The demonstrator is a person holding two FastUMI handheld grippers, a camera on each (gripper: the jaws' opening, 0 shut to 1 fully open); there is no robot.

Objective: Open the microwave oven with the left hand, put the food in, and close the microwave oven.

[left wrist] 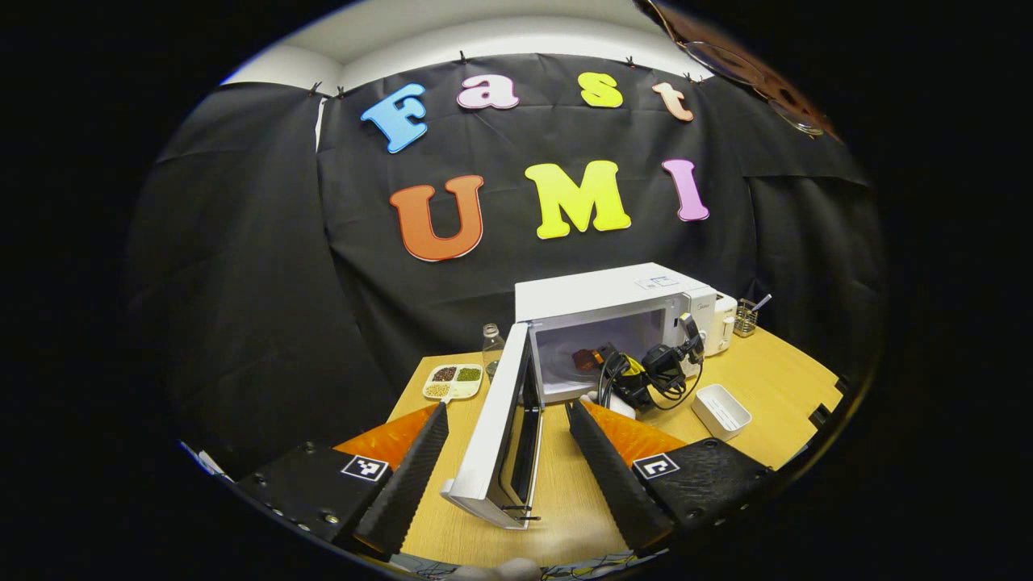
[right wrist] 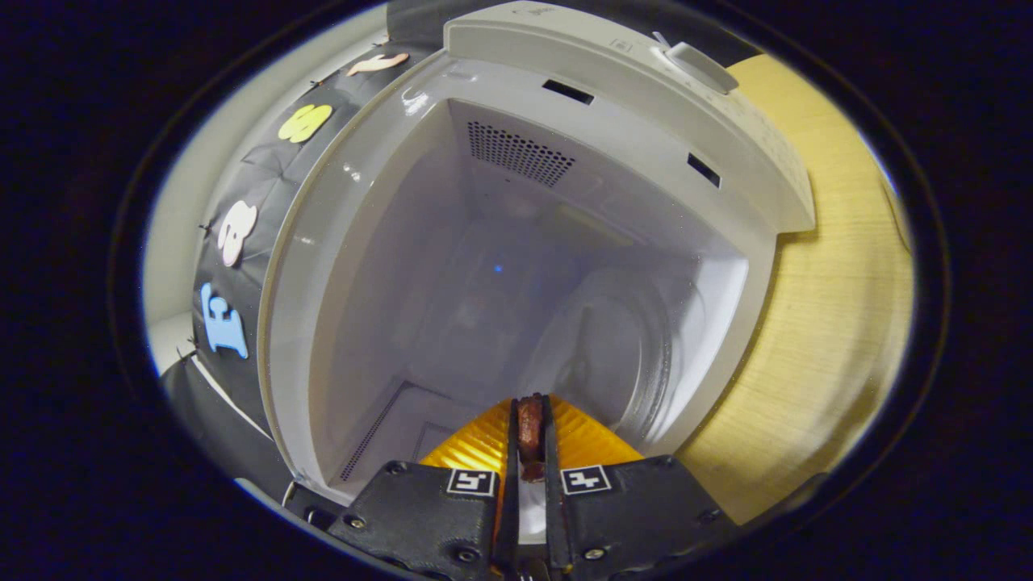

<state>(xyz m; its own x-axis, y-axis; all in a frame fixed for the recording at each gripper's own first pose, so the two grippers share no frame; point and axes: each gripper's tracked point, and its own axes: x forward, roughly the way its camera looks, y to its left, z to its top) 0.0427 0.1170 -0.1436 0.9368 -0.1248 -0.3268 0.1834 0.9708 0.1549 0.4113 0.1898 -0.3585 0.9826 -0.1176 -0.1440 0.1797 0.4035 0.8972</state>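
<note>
Holding a thin brown food piece point(right wrist: 530, 428) pinched in my R gripper point(right wrist: 530, 452) inside the microwave point(right wrist: 613, 105), L gripper point(left wrist: 507, 464) wide open w/ nothing held, and I reckon letting go too high bounces it off the turntable point(right wrist: 621, 355).

The food point(right wrist: 530, 436) shows as a thin dark-red sliver between the right gripper point(right wrist: 530, 442) fingers; its shape and kind cannot be told; in the left gripper view the same gripper point(left wrist: 601, 361), partly masked by cables, hides part of the microwave point(left wrist: 613, 323) cavity; the door point(left wrist: 504, 432) is seen almost edge-on, its front face hidden; contents of the divided plate point(left wrist: 453, 382) too small to identify; the cup of utensils point(left wrist: 746, 316) behind the microwave is partly hidden; table point(left wrist: 775, 387) edges cut off.
</note>
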